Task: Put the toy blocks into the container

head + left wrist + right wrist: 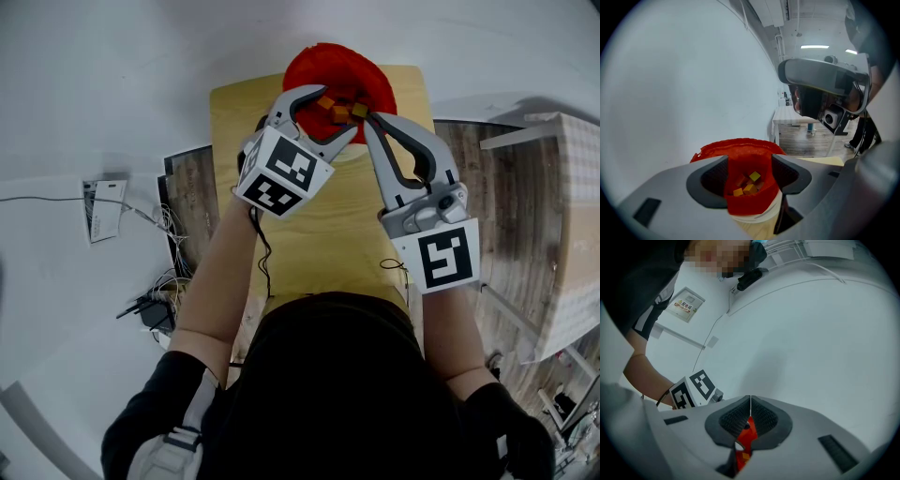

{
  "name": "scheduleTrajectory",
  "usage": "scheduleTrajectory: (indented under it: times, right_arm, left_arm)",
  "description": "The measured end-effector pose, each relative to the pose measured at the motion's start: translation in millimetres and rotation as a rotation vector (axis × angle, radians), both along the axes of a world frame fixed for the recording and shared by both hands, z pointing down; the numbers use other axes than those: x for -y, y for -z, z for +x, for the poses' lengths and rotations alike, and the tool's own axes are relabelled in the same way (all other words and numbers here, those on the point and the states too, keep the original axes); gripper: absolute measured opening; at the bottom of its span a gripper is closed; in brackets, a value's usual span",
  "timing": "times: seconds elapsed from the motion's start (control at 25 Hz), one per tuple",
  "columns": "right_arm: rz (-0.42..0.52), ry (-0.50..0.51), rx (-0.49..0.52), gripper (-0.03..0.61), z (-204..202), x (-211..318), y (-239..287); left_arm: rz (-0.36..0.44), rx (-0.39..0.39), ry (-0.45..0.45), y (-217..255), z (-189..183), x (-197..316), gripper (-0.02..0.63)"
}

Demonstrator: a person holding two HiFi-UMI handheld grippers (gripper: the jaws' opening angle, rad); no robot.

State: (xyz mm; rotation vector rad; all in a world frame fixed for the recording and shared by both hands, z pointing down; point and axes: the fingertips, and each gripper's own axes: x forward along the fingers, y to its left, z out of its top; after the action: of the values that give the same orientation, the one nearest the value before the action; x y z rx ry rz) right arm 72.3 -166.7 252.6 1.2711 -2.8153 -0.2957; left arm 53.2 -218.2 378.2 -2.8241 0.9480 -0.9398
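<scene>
A red fabric container (314,66) stands at the far end of the wooden table (309,234). Several yellow and orange toy blocks (359,111) lie inside it. My left gripper (336,112) hangs over the container's mouth, open, with nothing between its fingers. In the left gripper view the jaws (749,161) frame the container (736,147) and the blocks (751,187) below. My right gripper (372,119) is shut, its tips beside the container's right rim. In the right gripper view its pads (750,399) meet, and a strip of the red container (749,437) shows beneath them.
Cables and a power adapter (155,305) lie on the floor at the left, near a white box (101,208). A white table (567,178) stands at the right over wooden flooring (502,187). A pale wall rises behind the container.
</scene>
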Motion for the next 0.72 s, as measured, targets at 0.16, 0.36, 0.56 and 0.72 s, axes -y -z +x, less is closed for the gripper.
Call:
scheduleTrajectory:
  times: [0.16,0.36,0.56,0.72]
  right_arm:
    - [-0.014,-0.002,-0.003,0.031,1,1,-5]
    - [-0.013,-0.001,-0.004,0.031,2,0,-6]
    - [-0.004,-0.008,0.003,0.031,2,-6,-3]
    - [0.006,-0.002,0.018,0.031,-9,-12,3]
  left_arm:
    - [0.106,0.036,0.052,10,-9,6,0.011]
    - [0.115,0.013,0.050,14,-11,6,0.011]
    - [0.163,-0.035,0.044,33,-13,2,0.009]
    - [0.212,-0.096,0.067,62,-22,-8,0.009]
